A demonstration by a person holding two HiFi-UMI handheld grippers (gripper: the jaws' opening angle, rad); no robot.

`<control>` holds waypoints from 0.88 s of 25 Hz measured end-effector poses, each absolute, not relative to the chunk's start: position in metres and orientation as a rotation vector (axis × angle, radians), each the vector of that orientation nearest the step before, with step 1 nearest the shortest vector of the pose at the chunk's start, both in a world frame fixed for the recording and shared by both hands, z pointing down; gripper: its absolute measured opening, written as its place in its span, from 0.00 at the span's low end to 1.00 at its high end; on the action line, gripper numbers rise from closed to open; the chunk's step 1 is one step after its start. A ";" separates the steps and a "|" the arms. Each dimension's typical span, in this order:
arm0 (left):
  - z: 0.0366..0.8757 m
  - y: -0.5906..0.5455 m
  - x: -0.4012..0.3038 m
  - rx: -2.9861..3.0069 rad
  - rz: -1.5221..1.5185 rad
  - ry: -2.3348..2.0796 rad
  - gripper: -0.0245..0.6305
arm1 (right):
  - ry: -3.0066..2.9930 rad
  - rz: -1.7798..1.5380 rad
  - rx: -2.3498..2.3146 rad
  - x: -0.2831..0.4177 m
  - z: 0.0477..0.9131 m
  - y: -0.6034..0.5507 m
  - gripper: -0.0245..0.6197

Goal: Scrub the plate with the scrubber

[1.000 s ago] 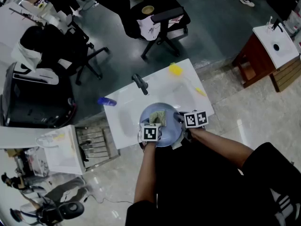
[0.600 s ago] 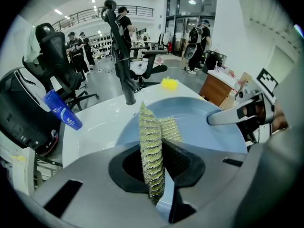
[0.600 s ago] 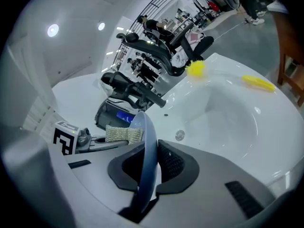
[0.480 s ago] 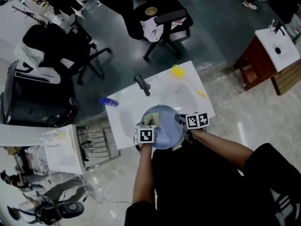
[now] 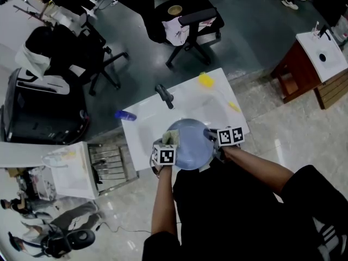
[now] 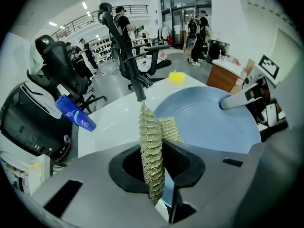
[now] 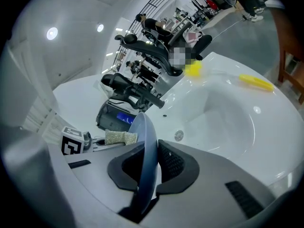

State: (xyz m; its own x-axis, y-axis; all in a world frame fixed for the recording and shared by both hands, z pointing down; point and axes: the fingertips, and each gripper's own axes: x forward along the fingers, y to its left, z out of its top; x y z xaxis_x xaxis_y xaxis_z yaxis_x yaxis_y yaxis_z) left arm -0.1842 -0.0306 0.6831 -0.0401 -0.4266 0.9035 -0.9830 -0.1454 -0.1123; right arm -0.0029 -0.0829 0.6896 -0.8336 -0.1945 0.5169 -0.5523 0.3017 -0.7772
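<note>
Scrubbing seems underway: the left claw (image 6: pixel 159 175) pinches the scrubber (image 6: pixel 151 146) at the plate (image 6: pixel 209 122) just ahead, the right claw (image 7: pixel 151 172) clamped on its rim.

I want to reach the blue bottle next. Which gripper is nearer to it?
Left. The left gripper, holding the scrubber at the plate's left edge, has the bottle ahead to its left; the right gripper grips the plate's right rim, farther away.
</note>
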 end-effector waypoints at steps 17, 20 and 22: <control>0.693 -0.017 -0.181 1.618 1.203 -1.443 0.14 | -2.217 1.593 0.769 0.004 0.695 -0.102 0.08; 0.696 -0.015 -0.176 1.622 1.217 -1.429 0.14 | -2.205 1.607 0.794 0.006 0.698 -0.104 0.08; 0.698 -0.017 -0.171 1.630 1.213 -1.423 0.14 | -2.201 1.610 0.803 0.007 0.699 -0.107 0.08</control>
State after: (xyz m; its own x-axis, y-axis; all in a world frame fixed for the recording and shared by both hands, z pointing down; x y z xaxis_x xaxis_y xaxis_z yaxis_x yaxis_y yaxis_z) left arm -0.1714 -0.0167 0.6976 -0.0164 -0.3744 0.9271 -0.9748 -0.2005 -0.0983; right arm 0.0070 -0.1068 0.6990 -0.7996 -0.2610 0.5409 -0.5946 0.2168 -0.7743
